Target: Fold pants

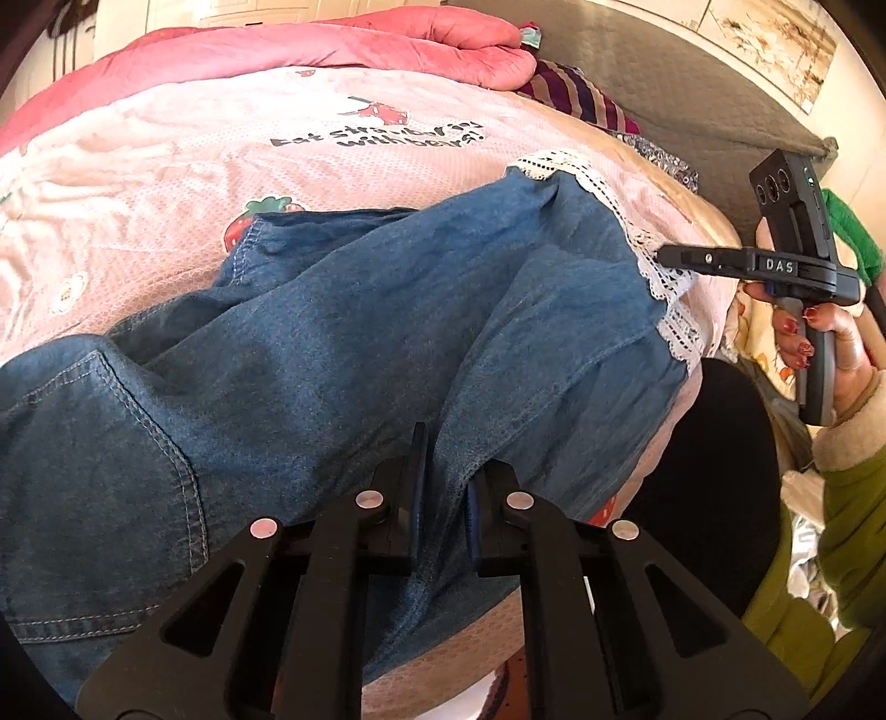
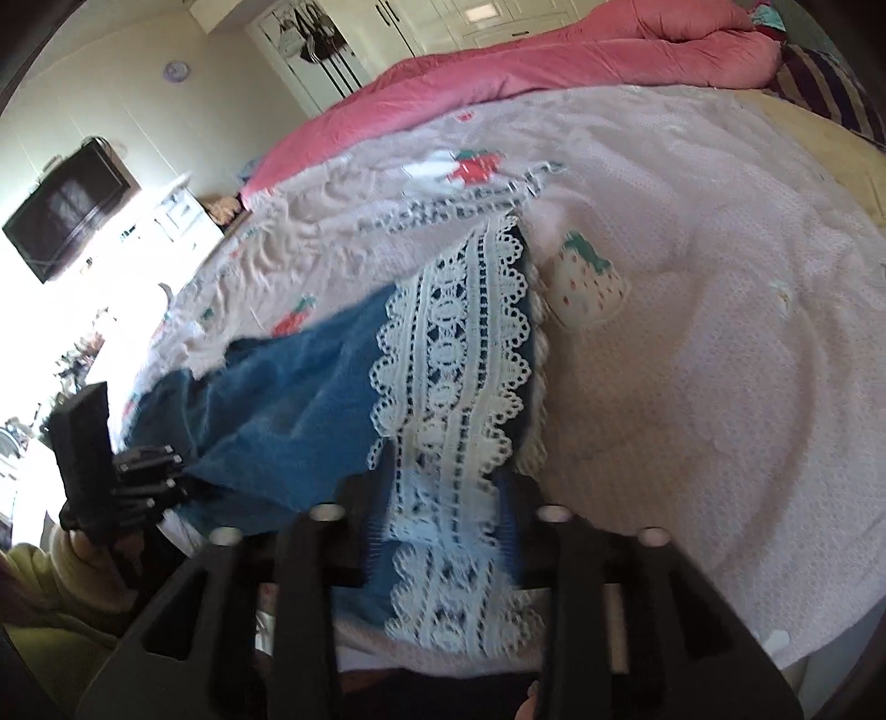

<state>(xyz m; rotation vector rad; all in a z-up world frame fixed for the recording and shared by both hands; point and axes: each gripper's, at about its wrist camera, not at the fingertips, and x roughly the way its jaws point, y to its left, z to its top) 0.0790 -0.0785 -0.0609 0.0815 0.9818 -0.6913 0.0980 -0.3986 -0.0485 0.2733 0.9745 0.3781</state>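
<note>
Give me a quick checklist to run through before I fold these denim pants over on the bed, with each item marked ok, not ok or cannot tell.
1. Left tongs shut on the pants: ok, denim is pinched between the fingers.
2. Right tongs on the lace hem: ok, lace lies between the fingers; the left view shows them closed at the hem.
3. Pants lying flat: not ok, the legs are rumpled with deep creases.
4. Both leg hems lined up: cannot tell.
5. Bare bedspread beyond the hem to fold onto: ok.
6. Pink quilt away from the pants: ok.
</note>
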